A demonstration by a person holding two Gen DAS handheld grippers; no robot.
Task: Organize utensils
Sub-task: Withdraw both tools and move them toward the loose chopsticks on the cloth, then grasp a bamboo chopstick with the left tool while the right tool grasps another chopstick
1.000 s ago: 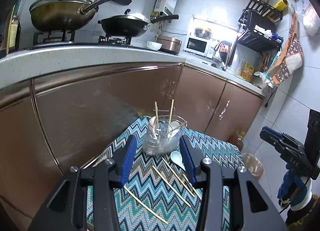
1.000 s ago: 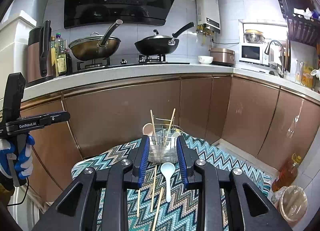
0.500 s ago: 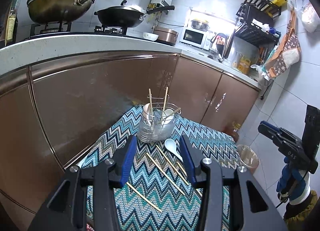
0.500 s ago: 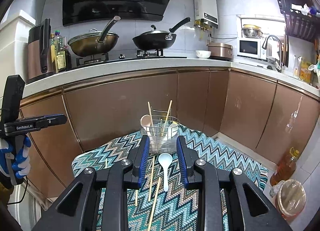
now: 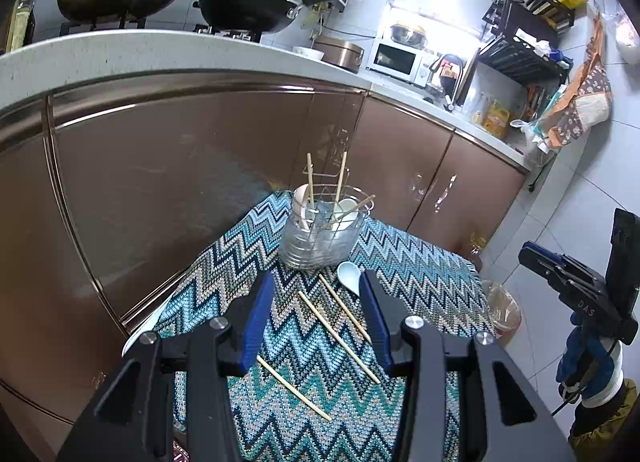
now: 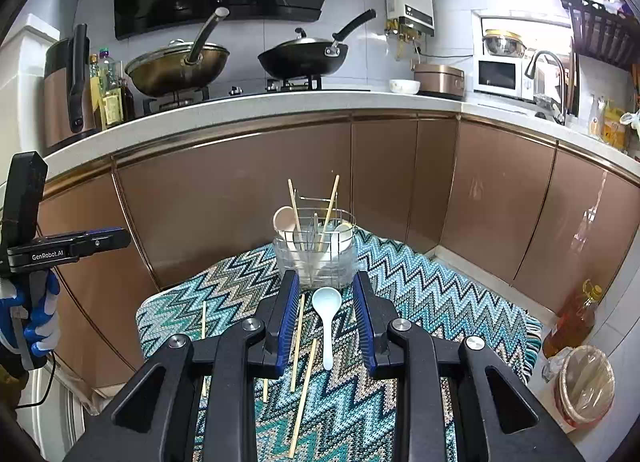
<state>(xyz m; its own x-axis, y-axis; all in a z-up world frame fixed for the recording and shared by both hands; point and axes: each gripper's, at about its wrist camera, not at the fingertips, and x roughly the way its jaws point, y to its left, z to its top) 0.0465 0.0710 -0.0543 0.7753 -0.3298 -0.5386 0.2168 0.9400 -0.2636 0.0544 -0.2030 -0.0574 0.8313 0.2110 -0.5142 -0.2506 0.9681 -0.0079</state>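
1. Kitchen setting, brown cabinet fronts (image 6: 280,190) behind, and a zigzag-patterned cloth (image 6: 420,294) covering the small table where the work is laid out.
2. Right gripper (image 6: 326,310) hangs over the cloth, jaws spread wide and holding nothing; a white spoon (image 6: 327,314) lies flat on the cloth right between its blue pads (image 6: 289,314), bowl end toward the holder.
3. Just left of that spoon, loose chopsticks (image 6: 298,342) lie on the cloth, roughly parallel to the spoon handle; one more lies apart near the cloth's left edge.
4. Left gripper (image 5: 316,298) is also wide open and empty, over three scattered chopsticks (image 5: 338,336) that run diagonally across the cloth.
5. Beyond both grippers stands the wire utensil holder (image 6: 316,258), upright at the far side of the cloth, with two chopsticks and a couple of pale spoons sticking up out of it.
6. Further out: two woks (image 6: 178,66) on the stove and a microwave (image 6: 500,76) on the counter.
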